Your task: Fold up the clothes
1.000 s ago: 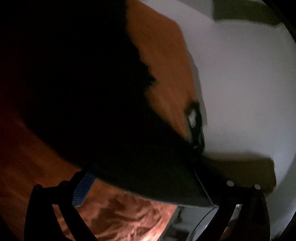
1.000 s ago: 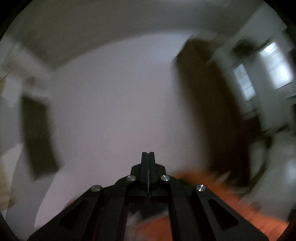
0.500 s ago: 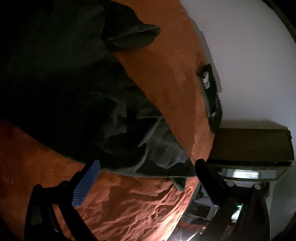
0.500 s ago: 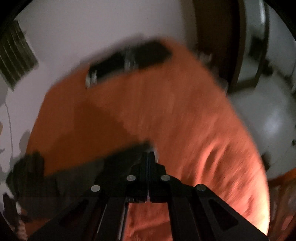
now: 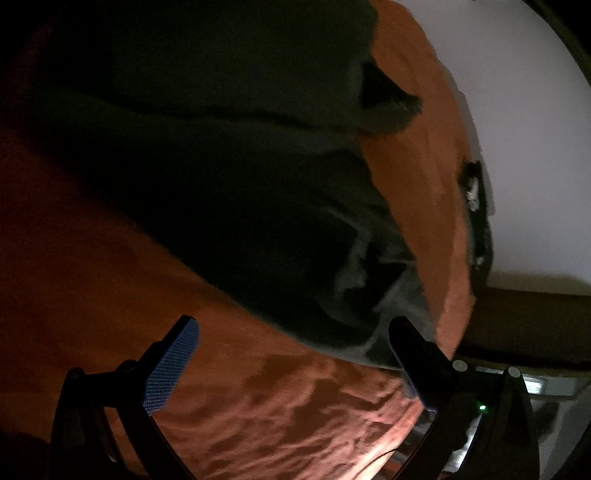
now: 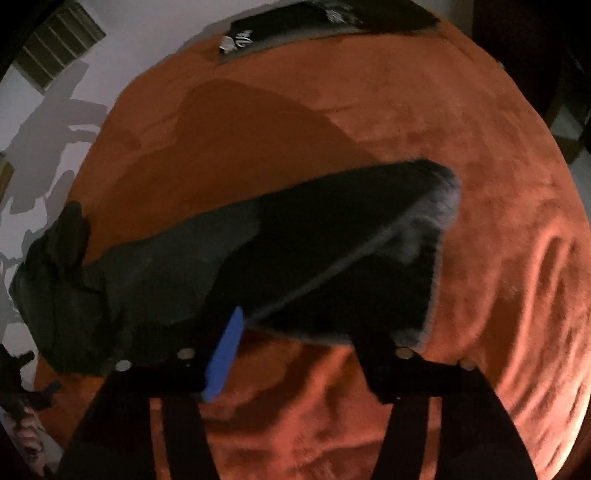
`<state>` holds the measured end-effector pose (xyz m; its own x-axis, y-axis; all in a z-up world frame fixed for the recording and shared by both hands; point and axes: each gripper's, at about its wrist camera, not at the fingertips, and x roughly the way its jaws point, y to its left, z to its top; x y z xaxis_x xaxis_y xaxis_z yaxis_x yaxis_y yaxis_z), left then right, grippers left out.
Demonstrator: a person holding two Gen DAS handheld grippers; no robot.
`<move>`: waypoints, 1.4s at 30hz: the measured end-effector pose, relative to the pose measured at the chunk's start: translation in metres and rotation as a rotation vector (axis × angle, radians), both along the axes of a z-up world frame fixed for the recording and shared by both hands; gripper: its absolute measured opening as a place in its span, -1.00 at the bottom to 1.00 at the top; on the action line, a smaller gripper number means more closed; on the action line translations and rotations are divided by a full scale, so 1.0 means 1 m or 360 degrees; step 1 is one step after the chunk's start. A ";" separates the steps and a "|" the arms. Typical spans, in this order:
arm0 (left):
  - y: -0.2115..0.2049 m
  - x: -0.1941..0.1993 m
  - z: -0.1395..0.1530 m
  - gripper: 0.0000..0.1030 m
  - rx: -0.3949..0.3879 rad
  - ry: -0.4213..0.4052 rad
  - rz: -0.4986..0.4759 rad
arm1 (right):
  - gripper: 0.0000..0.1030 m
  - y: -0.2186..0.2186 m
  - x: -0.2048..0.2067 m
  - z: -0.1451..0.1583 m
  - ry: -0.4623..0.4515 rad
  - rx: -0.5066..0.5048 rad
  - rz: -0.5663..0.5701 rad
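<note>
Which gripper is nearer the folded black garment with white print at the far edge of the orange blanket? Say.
Left gripper, judging loosely: the folded black garment lies just beyond it, to its right. From the right gripper, that garment sits across the whole orange blanket.

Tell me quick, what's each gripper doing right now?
Left gripper: open, holding nothing, by the dark garment's edge.
Right gripper: jaws opening, nothing gripped, over the garment.

Dark garment [image 6: 332,266] edges blurred
</note>
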<state>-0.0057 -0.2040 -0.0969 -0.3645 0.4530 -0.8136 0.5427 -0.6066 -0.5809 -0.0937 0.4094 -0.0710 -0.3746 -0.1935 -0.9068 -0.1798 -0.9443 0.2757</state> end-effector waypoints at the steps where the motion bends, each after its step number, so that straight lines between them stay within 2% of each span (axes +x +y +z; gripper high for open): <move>1: -0.007 0.004 0.000 0.99 -0.0015 -0.0001 0.0024 | 0.17 -0.003 -0.007 -0.006 -0.0001 0.0000 -0.0002; 5: -0.034 0.019 -0.007 0.99 0.0019 -0.0024 0.0158 | 0.17 -0.009 -0.024 -0.020 -0.0024 0.0007 -0.0014; 9: -0.049 0.029 -0.015 0.99 0.0062 -0.0074 0.0228 | 0.16 -0.007 -0.037 -0.037 -0.0046 0.0052 -0.0053; 10: -0.051 0.031 -0.015 0.99 0.0061 -0.0080 0.0234 | -0.14 -0.007 -0.039 -0.039 -0.0041 0.0068 -0.0060; 11: -0.053 0.033 -0.015 0.99 0.0055 -0.0082 0.0240 | -0.72 -0.006 -0.040 -0.040 -0.0025 0.0100 -0.0070; 12: -0.055 0.034 -0.015 0.99 0.0050 -0.0079 0.0248 | -0.94 -0.004 -0.040 -0.037 0.0014 0.0141 -0.0090; 16: -0.067 0.034 -0.020 0.99 0.0013 -0.0051 0.0288 | -0.95 0.014 -0.035 -0.019 0.0135 -0.0025 -0.0202; 20: -0.086 0.044 -0.032 0.99 0.0001 -0.0110 0.0434 | -0.96 0.029 -0.022 0.017 0.0297 -0.0088 -0.0262; 21: -0.090 0.046 -0.033 0.99 -0.0011 -0.0118 0.0453 | -0.96 0.034 -0.017 0.027 0.0349 -0.0081 -0.0292; 24: -0.098 0.052 -0.034 0.99 -0.0030 -0.0111 0.0476 | -1.00 0.046 -0.008 0.058 0.0485 0.0093 -0.0400; 26: -0.105 0.055 -0.035 0.99 -0.0022 -0.0098 0.0509 | -1.00 0.055 -0.010 0.072 0.0536 0.0169 -0.0365; 29: -0.118 0.059 -0.039 0.99 0.0024 -0.0088 0.0581 | -1.00 0.061 -0.010 0.068 0.0456 0.0158 -0.0300; 30: -0.122 0.059 -0.040 0.99 0.0040 -0.0082 0.0603 | -0.98 0.058 -0.009 0.060 0.0412 0.0117 -0.0265; 31: -0.125 0.059 -0.039 0.99 0.0046 -0.0074 0.0617 | -0.86 0.054 -0.009 0.051 0.0366 0.0071 -0.0232; 32: -0.127 0.058 -0.039 0.99 0.0043 -0.0064 0.0628 | -0.60 0.048 -0.009 0.040 0.0319 0.0011 -0.0200; 33: -0.130 0.058 -0.039 0.99 0.0040 -0.0054 0.0638 | -0.41 0.042 -0.010 0.029 0.0271 -0.0048 -0.0168; 34: -0.133 0.056 -0.041 0.99 0.0042 -0.0043 0.0644 | 0.02 0.035 -0.010 0.019 0.0223 -0.0108 -0.0136; 35: -0.134 0.055 -0.042 0.99 0.0050 -0.0032 0.0644 | 0.25 0.029 -0.009 0.010 0.0182 -0.0166 -0.0111; 39: -0.133 0.052 -0.051 0.99 0.0094 -0.0035 0.0628 | 0.27 -0.007 -0.001 -0.035 -0.0067 -0.0491 -0.0047; 42: -0.129 0.057 -0.054 0.99 0.0116 -0.0057 0.0616 | 0.27 -0.032 0.002 -0.061 -0.0220 -0.0598 -0.0056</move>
